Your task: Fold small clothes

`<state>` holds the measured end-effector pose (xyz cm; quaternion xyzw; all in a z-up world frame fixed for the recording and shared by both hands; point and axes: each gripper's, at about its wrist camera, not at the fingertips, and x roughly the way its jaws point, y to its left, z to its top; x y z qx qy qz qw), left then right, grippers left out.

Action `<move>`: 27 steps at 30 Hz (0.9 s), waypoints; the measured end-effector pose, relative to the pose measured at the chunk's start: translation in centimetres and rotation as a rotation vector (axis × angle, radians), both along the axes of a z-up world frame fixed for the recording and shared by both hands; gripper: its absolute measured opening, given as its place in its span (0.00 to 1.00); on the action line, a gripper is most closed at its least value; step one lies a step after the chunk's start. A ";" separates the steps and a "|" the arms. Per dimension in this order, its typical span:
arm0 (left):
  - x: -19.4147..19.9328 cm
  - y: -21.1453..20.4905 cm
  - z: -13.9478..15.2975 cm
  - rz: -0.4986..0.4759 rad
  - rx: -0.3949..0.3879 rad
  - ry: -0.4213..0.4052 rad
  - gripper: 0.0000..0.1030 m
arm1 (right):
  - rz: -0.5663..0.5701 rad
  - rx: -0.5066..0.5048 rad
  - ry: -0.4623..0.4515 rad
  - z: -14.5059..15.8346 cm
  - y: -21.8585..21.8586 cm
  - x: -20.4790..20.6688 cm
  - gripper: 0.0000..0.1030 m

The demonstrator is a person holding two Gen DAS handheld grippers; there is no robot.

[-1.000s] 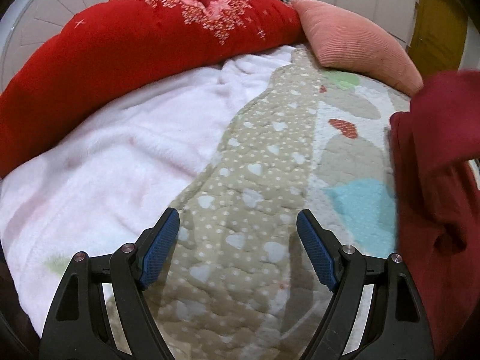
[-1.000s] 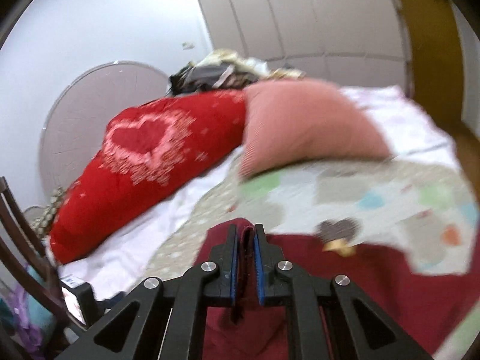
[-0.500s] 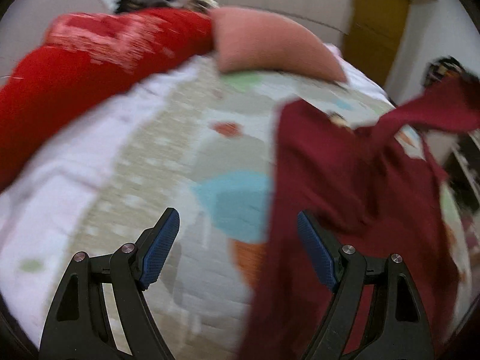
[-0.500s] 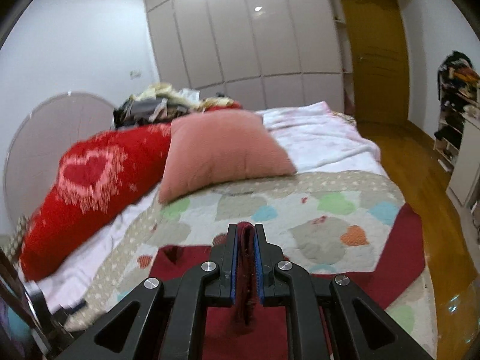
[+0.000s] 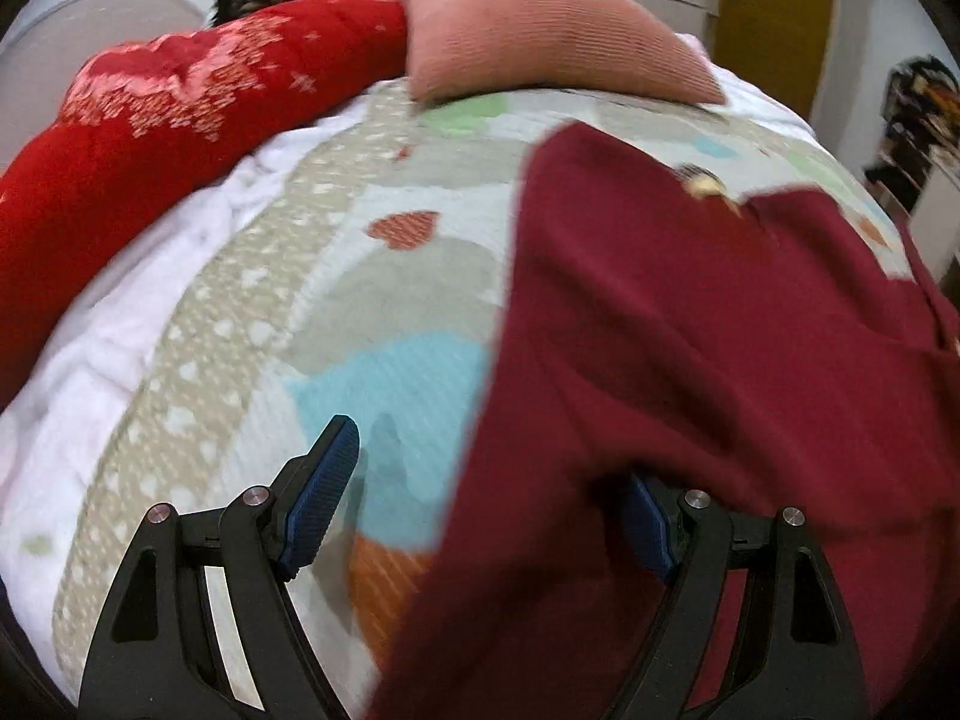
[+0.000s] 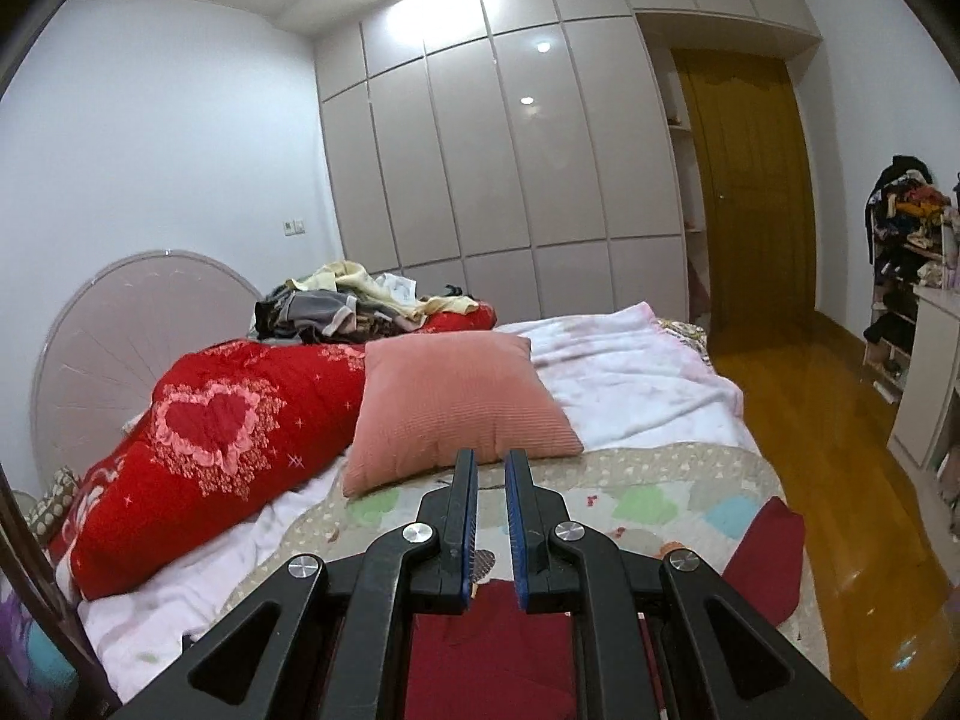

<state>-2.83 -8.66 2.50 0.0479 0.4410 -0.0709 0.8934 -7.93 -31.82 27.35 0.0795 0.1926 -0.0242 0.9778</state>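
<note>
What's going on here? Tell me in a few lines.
A person with a gripper in each hand is working on a maroon garment spread on the heart-patterned quilt of a bed. The left gripper is open, with one fingertip hidden by the garment's edge. The right gripper is shut just above the cloth; whether it pinches any of it is unclear.

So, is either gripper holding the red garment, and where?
Cannot be told. The right gripper is nearly shut, but no cloth shows between its pads; the left gripper is open, the dark red garment only draped over one finger.
</note>
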 end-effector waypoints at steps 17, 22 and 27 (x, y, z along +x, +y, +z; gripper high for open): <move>1.5 7.2 -0.5 0.116 -0.139 0.049 0.80 | 0.272 0.143 0.475 -20.5 7.3 10.3 0.49; 0.7 7.7 -0.5 0.086 -0.149 0.052 0.80 | 0.364 -0.052 0.500 -23.1 12.2 14.4 0.50; 0.5 8.0 -0.7 0.080 -0.158 0.048 0.80 | 0.481 -0.053 0.496 -24.9 14.9 18.1 0.50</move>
